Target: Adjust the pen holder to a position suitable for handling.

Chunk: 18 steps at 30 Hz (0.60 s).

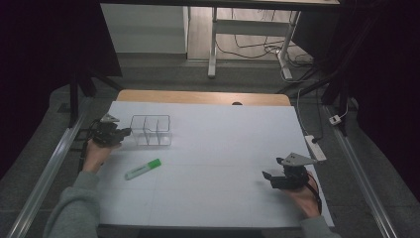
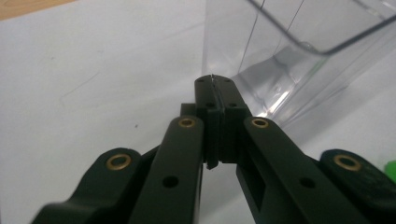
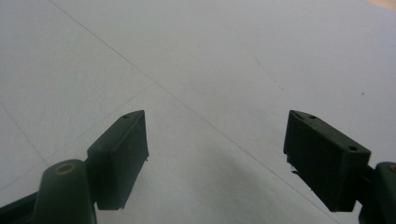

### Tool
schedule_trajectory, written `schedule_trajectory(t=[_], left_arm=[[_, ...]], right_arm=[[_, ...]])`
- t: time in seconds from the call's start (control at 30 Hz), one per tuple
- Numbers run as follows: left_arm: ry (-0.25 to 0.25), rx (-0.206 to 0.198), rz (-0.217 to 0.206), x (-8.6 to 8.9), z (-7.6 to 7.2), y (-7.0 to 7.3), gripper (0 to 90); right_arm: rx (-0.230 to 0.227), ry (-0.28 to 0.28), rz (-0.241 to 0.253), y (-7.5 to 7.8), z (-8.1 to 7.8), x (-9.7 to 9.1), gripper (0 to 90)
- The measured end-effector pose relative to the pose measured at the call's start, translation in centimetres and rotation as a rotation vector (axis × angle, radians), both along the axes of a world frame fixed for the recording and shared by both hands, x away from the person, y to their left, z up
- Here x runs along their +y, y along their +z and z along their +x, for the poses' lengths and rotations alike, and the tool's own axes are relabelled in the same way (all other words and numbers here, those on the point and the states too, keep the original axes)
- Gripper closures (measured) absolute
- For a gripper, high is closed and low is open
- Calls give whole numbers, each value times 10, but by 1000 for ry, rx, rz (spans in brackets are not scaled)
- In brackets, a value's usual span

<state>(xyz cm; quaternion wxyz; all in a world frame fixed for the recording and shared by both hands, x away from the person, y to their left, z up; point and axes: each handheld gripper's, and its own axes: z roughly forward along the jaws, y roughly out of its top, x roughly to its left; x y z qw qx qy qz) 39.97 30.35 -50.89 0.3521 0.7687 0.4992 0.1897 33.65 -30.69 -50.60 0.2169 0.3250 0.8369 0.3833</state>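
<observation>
Your left gripper (image 1: pixel 124 132), jaws pressed together, pinches the thin wall of the clear divided box (image 1: pixel 151 130) at the counter's (image 1: pixel 223 148) left, so hold firmly: it looks light, stiff and slippery, while your right gripper (image 1: pixel 268 178) rests spread.

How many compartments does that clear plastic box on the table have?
3, side by side in a row inside the clear rectangular plastic organiser box at the white table's far left, split by two clear dividers. None seems hidden, and all look empty.
</observation>
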Motion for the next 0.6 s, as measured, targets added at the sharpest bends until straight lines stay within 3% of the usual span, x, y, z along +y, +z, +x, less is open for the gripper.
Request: schedule_trajectory(t=[0.13,0.23,0.6], left_arm=[[-5,-4,16,-6,7,2,893],[-4,-2,-7,-4,10,2,893],[0,8,-11,-4,12,1,893]], right_arm=[[-1,0,-3,0,0,0,217],[0,-2,-6,0,0,0,217],[6,0,-6,-1,0,0,218]])
